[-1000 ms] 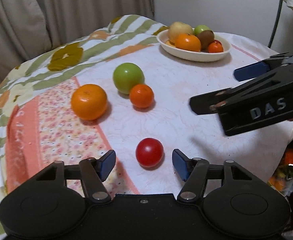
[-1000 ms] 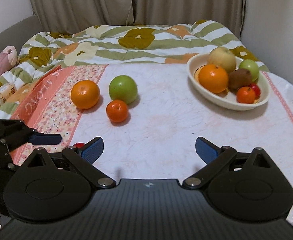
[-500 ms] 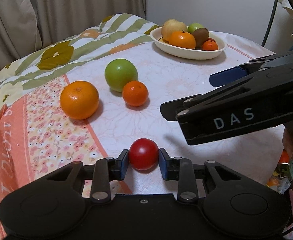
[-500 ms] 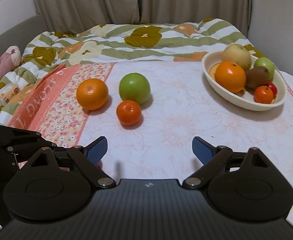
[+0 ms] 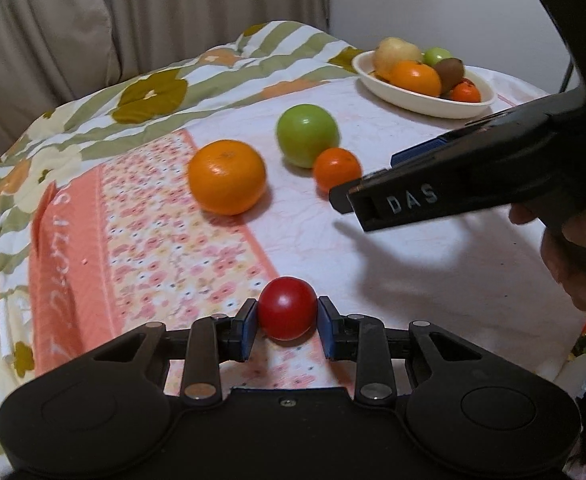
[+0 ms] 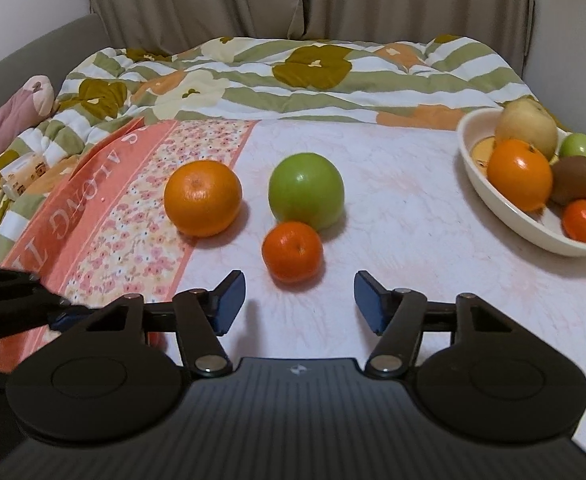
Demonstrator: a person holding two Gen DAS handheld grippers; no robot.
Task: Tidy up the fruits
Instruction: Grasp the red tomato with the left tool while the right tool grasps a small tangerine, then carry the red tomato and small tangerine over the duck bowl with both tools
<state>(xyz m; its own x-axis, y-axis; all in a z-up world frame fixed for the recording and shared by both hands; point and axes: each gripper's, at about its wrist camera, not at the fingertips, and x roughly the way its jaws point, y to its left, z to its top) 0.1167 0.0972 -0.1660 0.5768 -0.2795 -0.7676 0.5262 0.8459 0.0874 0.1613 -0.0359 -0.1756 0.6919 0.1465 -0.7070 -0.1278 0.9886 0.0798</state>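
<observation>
Left gripper [image 5: 287, 325]: clamped on the red fruit [image 5: 287, 307]; both blue pads press its sides. The fruit sits at the near edge of the cloth [image 5: 393, 248], and whether it is clear of the surface cannot be told.
Orange [image 6: 202, 197]: loose on the cloth, at the border of the floral strip, left of the apple and apart from it.
Apple [image 6: 306, 195]: green, loose, mid-cloth, just behind the mandarin; contact between the two cannot be confirmed.
Mandarin [image 6: 292, 251]: loose, directly ahead of the right gripper, just beyond its fingertips.
Right gripper [image 6: 299, 300]: jaws apart, nothing between them, aimed at the mandarin and wide enough to take it.
Bowl [image 6: 505, 216]: far right on the cloth, well apart from the loose fruit. It holds a pear, an orange, a small green fruit, a kiwi, a mandarin and a small red fruit; free room appears to be at the near-left side.
Step in hand: judged to be the pick of the red fruit by the left gripper, with the right one lining up on the mandarin. Four fruits remain outside the bowl.
Next move, left: lift the red fruit and carry it right to the bowl, passing clear of the right gripper that lies across the way.
Next move, right: advance until the pads flank the mandarin, then close without nudging the apple.
Risk: round fruit rolls if knocked.
</observation>
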